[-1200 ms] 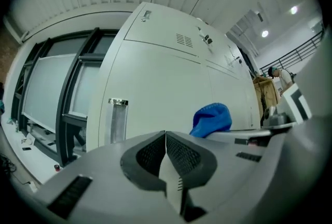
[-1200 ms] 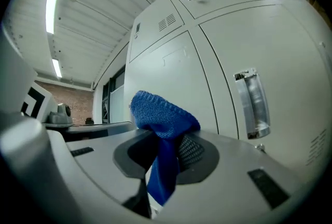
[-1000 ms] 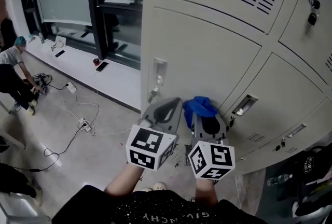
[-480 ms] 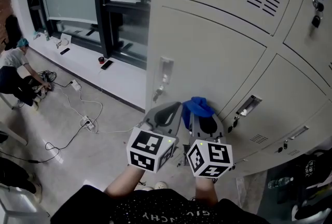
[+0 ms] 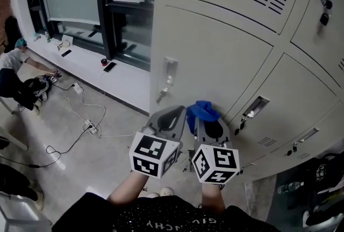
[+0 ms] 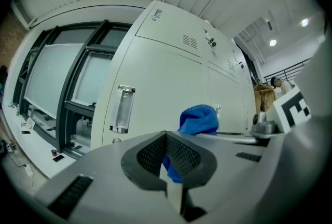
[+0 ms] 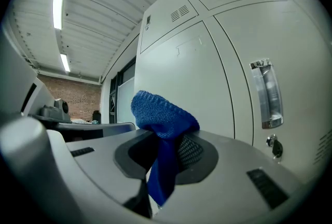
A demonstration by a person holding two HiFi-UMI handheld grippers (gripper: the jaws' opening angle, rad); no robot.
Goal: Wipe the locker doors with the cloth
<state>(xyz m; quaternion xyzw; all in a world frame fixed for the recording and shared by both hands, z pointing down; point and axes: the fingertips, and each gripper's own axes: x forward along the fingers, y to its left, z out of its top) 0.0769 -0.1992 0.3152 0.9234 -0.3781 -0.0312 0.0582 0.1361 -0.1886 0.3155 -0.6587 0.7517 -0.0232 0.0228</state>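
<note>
Now the right gripper (image 5: 208,124) is clamped on a blue cloth (image 5: 203,111), whose bunched top sticks out above the jaws. The cloth sits low against a pale locker door (image 5: 215,59), right of and below the door's handle (image 5: 168,78); whether it touches the door cannot be told. The left gripper (image 5: 170,118) is just beside the right one, its jaws closed together on nothing.
</note>
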